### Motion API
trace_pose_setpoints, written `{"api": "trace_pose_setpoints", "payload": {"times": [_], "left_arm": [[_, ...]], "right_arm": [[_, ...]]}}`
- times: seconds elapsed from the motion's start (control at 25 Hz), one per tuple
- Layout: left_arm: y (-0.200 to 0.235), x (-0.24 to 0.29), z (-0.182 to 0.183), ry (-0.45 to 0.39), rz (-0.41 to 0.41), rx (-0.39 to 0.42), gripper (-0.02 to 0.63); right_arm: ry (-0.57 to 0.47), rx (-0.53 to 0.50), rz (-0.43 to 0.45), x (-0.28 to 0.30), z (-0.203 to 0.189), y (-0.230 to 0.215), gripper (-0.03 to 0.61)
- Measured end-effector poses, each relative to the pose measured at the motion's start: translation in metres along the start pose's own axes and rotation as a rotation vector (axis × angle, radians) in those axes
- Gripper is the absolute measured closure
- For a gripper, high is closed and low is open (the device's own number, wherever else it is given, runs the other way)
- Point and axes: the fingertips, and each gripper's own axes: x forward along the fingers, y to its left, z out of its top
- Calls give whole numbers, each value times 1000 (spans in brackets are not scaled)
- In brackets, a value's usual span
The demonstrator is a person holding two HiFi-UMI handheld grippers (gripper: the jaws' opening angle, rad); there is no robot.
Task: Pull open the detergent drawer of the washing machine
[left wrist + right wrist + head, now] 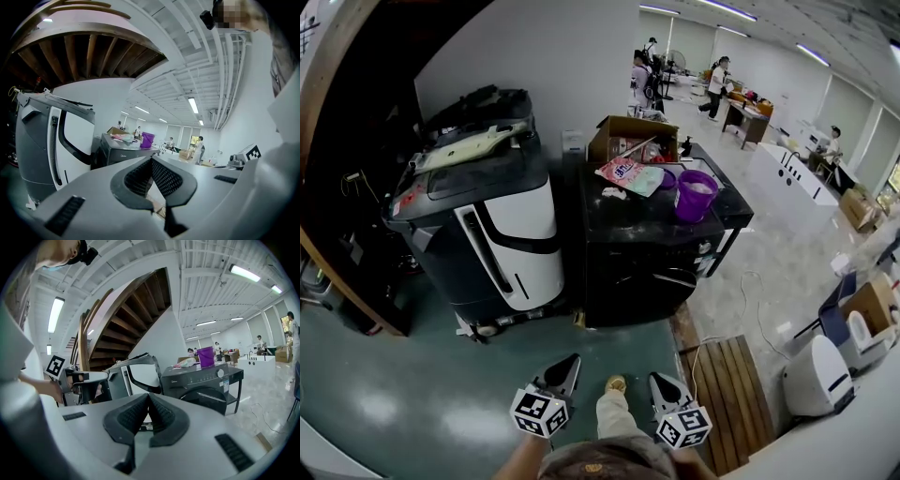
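Observation:
The black front-loading washing machine (642, 267) stands ahead of me in the head view, door facing me. In the right gripper view its control strip (201, 377) with a round knob (220, 373) shows; I cannot make out the detergent drawer's outline. My left gripper (570, 362) and right gripper (657, 379) hang low at the bottom edge, well short of the machine, touching nothing. The left gripper (151, 160) has its pads meeting with nothing between them. The right gripper (148, 395) is likewise shut and empty.
A purple bucket (695, 195), a detergent bag (630, 175) and a cardboard box (628, 137) sit on the washer. A grey-and-white machine (492, 239) stands left of it. A wooden slat platform (727, 394) and white appliances (816, 377) lie right. People (715, 82) work far back.

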Motion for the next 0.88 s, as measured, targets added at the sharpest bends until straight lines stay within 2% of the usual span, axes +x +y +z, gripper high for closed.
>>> {"api": "trace_pose_setpoints", "payload": {"times": [0.32,0.88], "left_arm": [[36,54,11,-2,15,-4,592],[97,184,61,-15,52,-1,592]], "right_arm": [[3,-2,20,61,17,-30,577],[13,5,72,182,81,-107,577]]}}
